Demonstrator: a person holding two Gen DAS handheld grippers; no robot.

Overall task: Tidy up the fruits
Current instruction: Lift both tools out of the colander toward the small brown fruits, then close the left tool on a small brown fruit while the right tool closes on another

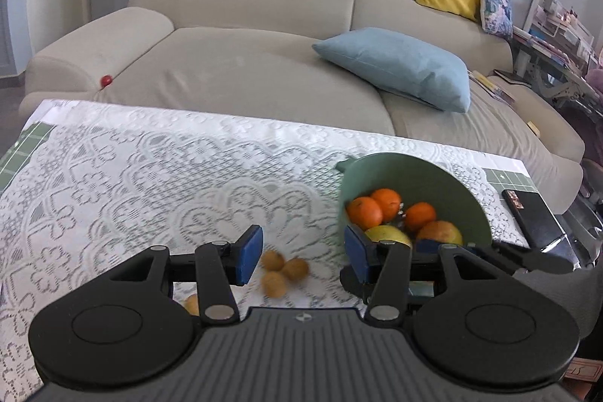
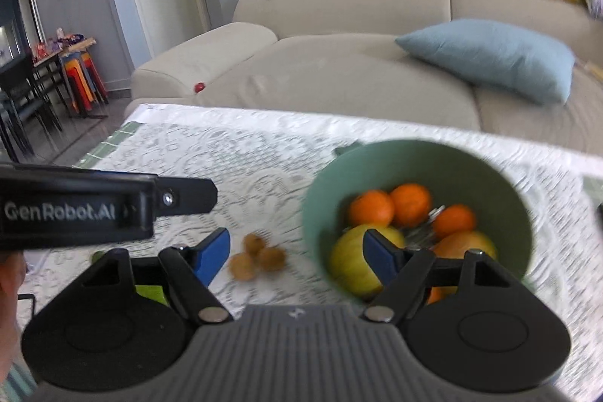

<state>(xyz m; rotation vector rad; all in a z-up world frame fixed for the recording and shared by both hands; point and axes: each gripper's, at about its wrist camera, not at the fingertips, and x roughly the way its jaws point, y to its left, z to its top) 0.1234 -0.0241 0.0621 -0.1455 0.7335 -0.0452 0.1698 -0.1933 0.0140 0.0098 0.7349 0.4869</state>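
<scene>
The left gripper [image 1: 301,255] sits nearest its camera, blue-padded fingers [image 1: 248,253] spread apart with nothing between them, over a white lace tablecloth [image 1: 132,176]. The right gripper [image 2: 297,257] is likewise spread and grips nothing; its right finger hangs in front of the green bowl [image 2: 414,161]. That bowl stands on the right part of the table and holds three oranges [image 2: 371,208], a yellow-green fruit [image 2: 350,262] at its near side and a larger orange-yellow fruit [image 2: 467,243] beside it. Just left of the bowl, three small brown fruits [image 1: 282,270] lie clustered on the cloth, apart from the bowl. Farther right lies a dark phone [image 1: 531,217]. Beyond the table stands a beige sofa [image 1: 245,63] with a blue cushion [image 1: 399,66].
</scene>
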